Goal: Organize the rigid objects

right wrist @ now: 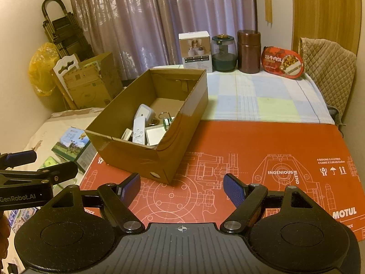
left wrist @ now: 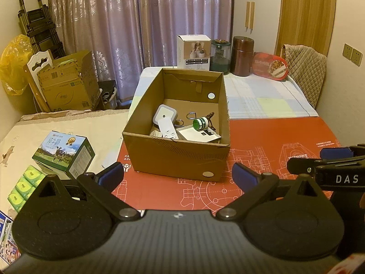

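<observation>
While both claws [left wrist: 178, 174] [right wrist: 181, 187] gape empty, small hard plastic pieces fill the corrugated box [left wrist: 180, 153].

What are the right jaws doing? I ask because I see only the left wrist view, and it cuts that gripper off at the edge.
Observer: The right gripper has its jaws wide open with nothing between them, over the red mat.
Operator: Is the mat bare in front of it?
Observer: Yes, there is only print there, with MOTUL at the near right corner. The box stands ahead and to the left.
</observation>
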Tool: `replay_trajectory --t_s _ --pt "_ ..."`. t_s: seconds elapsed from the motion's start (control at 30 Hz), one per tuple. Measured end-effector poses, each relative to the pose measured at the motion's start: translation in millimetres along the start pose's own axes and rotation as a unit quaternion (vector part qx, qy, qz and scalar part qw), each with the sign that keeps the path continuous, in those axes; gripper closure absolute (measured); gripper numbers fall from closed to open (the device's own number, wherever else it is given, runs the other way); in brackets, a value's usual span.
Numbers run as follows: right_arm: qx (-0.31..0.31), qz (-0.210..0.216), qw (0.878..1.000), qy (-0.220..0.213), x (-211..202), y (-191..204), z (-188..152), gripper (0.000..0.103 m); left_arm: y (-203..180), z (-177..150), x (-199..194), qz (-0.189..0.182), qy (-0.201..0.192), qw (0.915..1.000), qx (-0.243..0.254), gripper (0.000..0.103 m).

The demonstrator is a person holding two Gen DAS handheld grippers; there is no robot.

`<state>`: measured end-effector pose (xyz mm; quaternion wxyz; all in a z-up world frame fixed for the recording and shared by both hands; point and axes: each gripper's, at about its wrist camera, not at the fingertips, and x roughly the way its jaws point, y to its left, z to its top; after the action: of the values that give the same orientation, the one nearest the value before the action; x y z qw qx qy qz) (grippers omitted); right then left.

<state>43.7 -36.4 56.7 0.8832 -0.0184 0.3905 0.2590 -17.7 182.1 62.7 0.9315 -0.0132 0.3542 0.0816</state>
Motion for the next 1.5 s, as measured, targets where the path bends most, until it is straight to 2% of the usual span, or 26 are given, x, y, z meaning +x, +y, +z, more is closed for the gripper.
replay_trajectory --t_s 1.5 --pt "0.003 0.0 1.0 0.0 -1.8 -1.4 -0.3 0.026 -1.3 0.9 2.1 0.001 0.002 1.0 0.001 0.003"
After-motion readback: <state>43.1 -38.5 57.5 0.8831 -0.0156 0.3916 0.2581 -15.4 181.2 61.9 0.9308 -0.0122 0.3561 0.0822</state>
